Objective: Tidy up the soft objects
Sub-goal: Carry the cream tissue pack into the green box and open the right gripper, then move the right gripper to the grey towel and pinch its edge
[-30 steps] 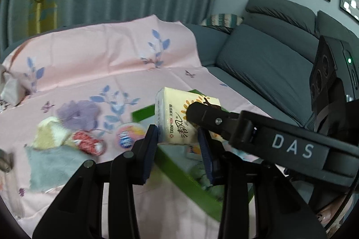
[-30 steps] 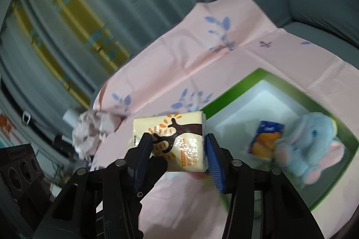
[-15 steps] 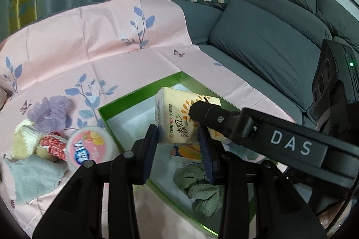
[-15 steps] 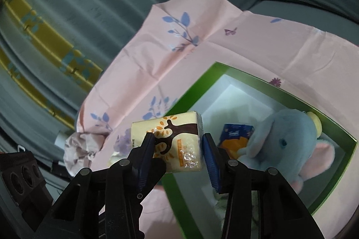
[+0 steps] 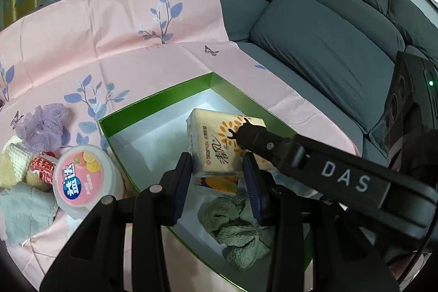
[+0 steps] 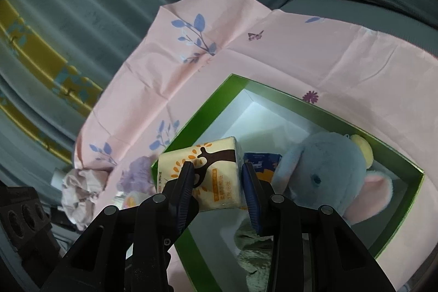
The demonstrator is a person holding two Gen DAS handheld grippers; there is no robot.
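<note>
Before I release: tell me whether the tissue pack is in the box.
Not yet: the tissue pack hangs over the green box, clamped in both grippers' jaws.

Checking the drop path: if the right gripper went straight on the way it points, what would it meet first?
It already clamps the tissue pack; straight ahead, the right gripper would probably meet the white floor of the green box, though depth is unclear.

Right gripper (image 5: 309,157) arm is covering the plush elephant (image 6: 325,171) in left wrist view; only a sliver is showing. Tissue pack (image 5: 219,144) is hiding most of the small orange packet (image 5: 216,182); its print is too small to read. Green towel (image 6: 254,253) is being cut off by fingers (image 6: 251,193) and the frame bottom. Green box (image 5: 153,105) near corner is getting lost behind the grippers.
</note>
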